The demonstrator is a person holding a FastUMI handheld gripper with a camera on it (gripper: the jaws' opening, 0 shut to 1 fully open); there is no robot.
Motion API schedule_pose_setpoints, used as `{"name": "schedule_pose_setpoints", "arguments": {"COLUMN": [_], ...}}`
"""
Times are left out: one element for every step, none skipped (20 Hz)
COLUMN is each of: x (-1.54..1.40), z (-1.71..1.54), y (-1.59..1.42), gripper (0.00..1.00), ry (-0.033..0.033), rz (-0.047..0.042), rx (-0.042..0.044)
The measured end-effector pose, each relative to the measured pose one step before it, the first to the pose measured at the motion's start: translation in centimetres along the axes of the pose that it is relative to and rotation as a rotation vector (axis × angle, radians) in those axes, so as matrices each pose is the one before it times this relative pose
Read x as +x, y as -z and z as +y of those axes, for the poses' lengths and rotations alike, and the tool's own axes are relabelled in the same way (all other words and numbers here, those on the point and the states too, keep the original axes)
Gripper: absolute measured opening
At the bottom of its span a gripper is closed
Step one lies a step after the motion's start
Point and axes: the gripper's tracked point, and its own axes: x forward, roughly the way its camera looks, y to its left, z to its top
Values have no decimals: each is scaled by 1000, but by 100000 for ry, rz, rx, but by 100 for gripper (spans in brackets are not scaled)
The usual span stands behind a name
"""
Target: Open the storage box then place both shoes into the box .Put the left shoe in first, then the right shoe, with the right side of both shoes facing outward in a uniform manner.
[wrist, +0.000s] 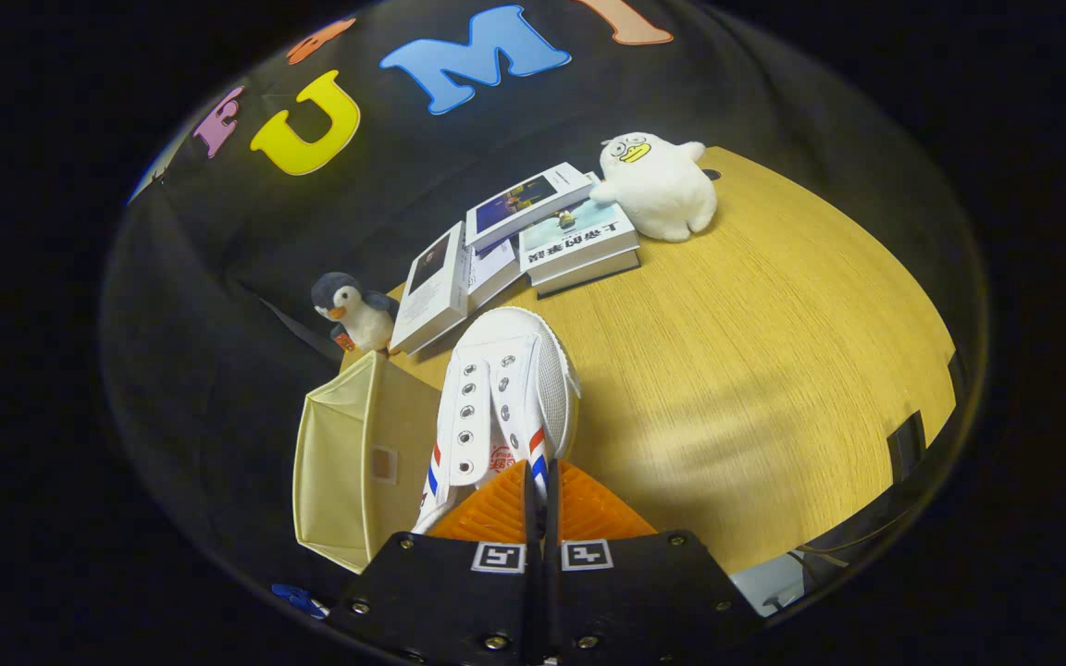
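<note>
A white canvas shoe point(505, 398) with red and blue side stripes and empty eyelets stretches forward from my fingers, toe pointing toward the books. My gripper point(539, 474) is shut on it, the fingers pressed close together on a thin part of its rear edge. The shoe appears held a little above the wooden table point(755, 370). Just left of the shoe stands the cream fabric storage box point(339, 462), open, with its pale inner walls showing. What lies in the bottom of the box is hidden.
Beyond the shoe's toe lies a pile of books point(514, 240). A small penguin toy point(355, 313) stands by the box's far corner. A white duck plush point(661, 185) sits behind the books. Bare tabletop spreads to the right, ending at its right edge.
</note>
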Motion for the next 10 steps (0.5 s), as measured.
{"name": "schedule_pose_setpoints", "arguments": {"x": [-20,23,-6,29,94,184,17,-203,126,60], "z": [4,-29,-23,-32,-22,125,130,96,151,-3], "y": [-97,-19,-132,-73,-138,145,-57,44,28,3], "gripper": [0,0,0,0,0,0,0,0,0,0], "ry": [-661,-678,-551,-523,-597,-676,-847,-584,-641,-375], "rz": [-727,23,-530,-42,-441,179,-86,-249,194,-161], "rx": [-276,-758,-595,-884,-716,-753,-664,-659,-1050,-811]}}
